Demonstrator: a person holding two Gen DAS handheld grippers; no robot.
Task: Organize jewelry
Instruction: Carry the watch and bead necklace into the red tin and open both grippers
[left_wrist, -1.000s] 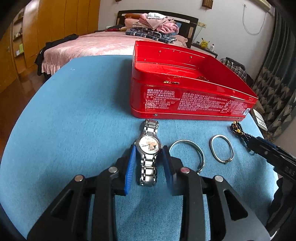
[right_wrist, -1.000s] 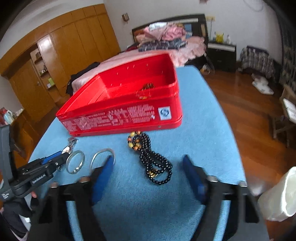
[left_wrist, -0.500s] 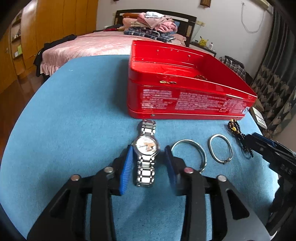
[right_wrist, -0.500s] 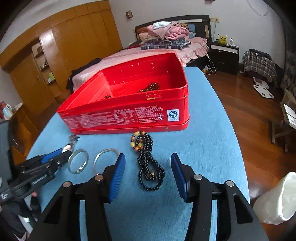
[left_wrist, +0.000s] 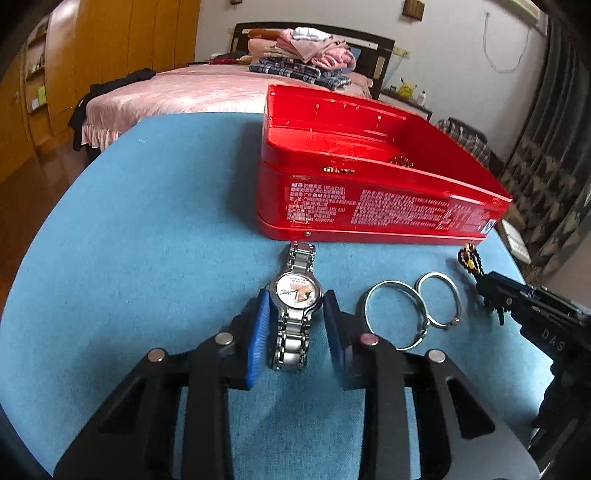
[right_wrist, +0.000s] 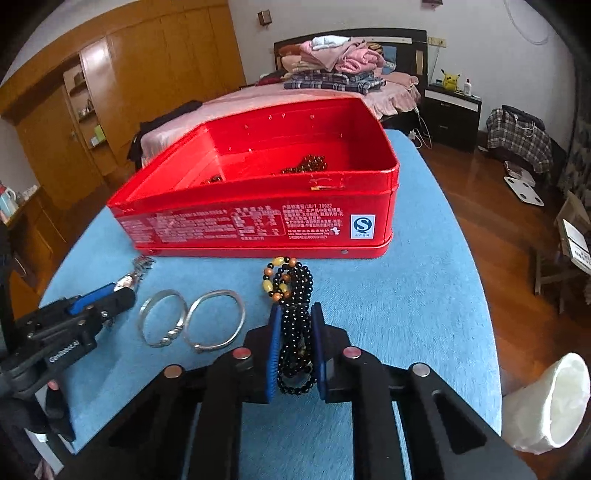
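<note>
Desk (left_wrist: 147, 258): blue-topped, carries everything.
Tin (right_wrist: 258, 221): red, open, some beads inside.
Watch (left_wrist: 295, 295): before the tin; stiff, slippery metal links; take at the case. Left gripper (left_wrist: 297, 325) angled down, fingers just closed onto its sides.
Beads (right_wrist: 295, 325): limp, light strand; right gripper (right_wrist: 295, 350) just clenched around the bunch.
Bangles (right_wrist: 192, 321): two, between the grippers.

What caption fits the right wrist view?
Right gripper shut on black bead necklace before open red metal tin.

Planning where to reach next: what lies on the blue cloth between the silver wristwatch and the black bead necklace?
Two silver bangles lie side by side between the wristwatch and necklace; both views show them.
</note>
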